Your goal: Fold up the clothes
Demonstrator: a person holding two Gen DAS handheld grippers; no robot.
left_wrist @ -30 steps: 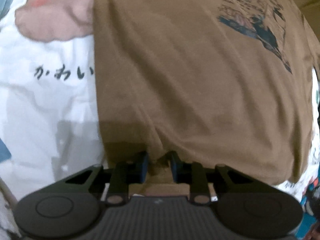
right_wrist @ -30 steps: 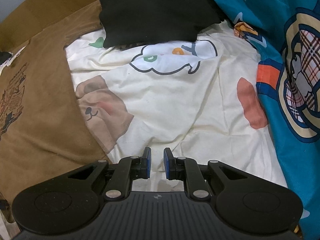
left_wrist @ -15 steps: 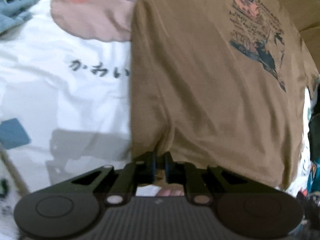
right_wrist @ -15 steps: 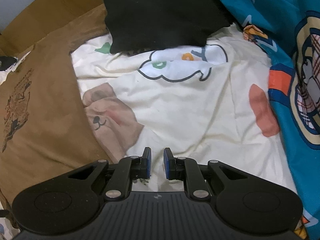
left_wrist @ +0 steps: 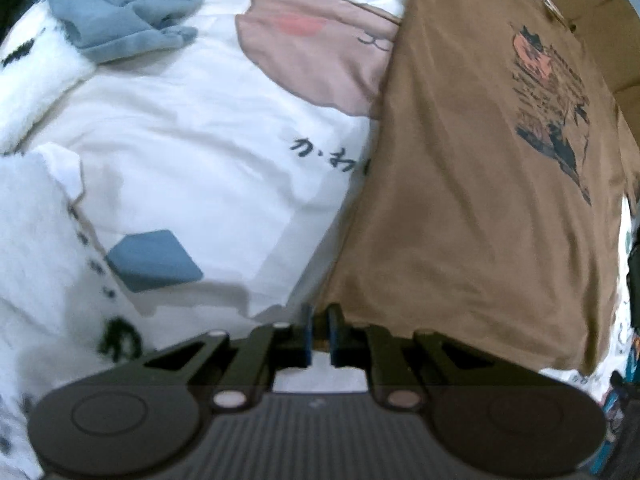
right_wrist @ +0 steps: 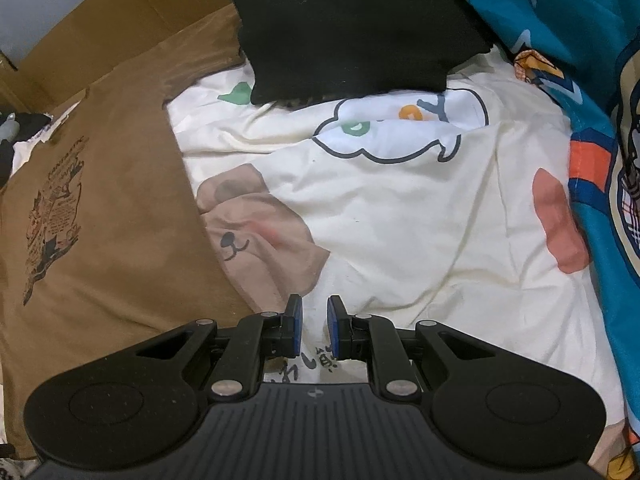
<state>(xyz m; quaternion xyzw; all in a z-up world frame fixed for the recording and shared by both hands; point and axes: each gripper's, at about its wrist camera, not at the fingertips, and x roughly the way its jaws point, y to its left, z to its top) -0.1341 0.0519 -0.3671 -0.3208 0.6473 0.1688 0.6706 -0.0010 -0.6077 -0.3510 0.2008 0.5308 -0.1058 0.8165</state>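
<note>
Two grippers, one in each wrist view.

Left gripper [left_wrist: 319,320]: fingers [left_wrist: 306,330] just closed down to a thin slit, with the near corner of the brown T-shirt [left_wrist: 460,200] pinched between them. From the fingertips onward, up and to the right, the rest of this shirt, spread over the white bed sheet [left_wrist: 200,160] with soft wrinkles. Far ahead on the right, its dark printed picture [left_wrist: 552,96]. Just left of the fingers, bare sheet with a blue patch [left_wrist: 154,260]. Further ahead on that side, some black letters [left_wrist: 328,156], partly covered by the shirt edge, then a pinkish-brown bear face [left_wrist: 316,44]. Farthest ahead on the left, a crumpled grey-blue garment [left_wrist: 128,12].

Right gripper [right_wrist: 314,320]: fingers [right_wrist: 294,326] a little apart, with a narrow gap and nothing held. Between and under them, only the sheet with small black writing. Just ahead and slightly left, another bear face print [right_wrist: 260,232]. Left of the fingers, the same brown T-shirt lying flat, its edge over the side of that bear face. Further ahead, a cloud outline [right_wrist: 400,132] with coloured letters inside. Beyond it, a folded black garment [right_wrist: 352,28] resting on the sheet. To the right of the fingers, well apart, a teal patterned blanket [right_wrist: 600,80]. Far ahead on the left, brown cardboard [right_wrist: 100,32].
</note>
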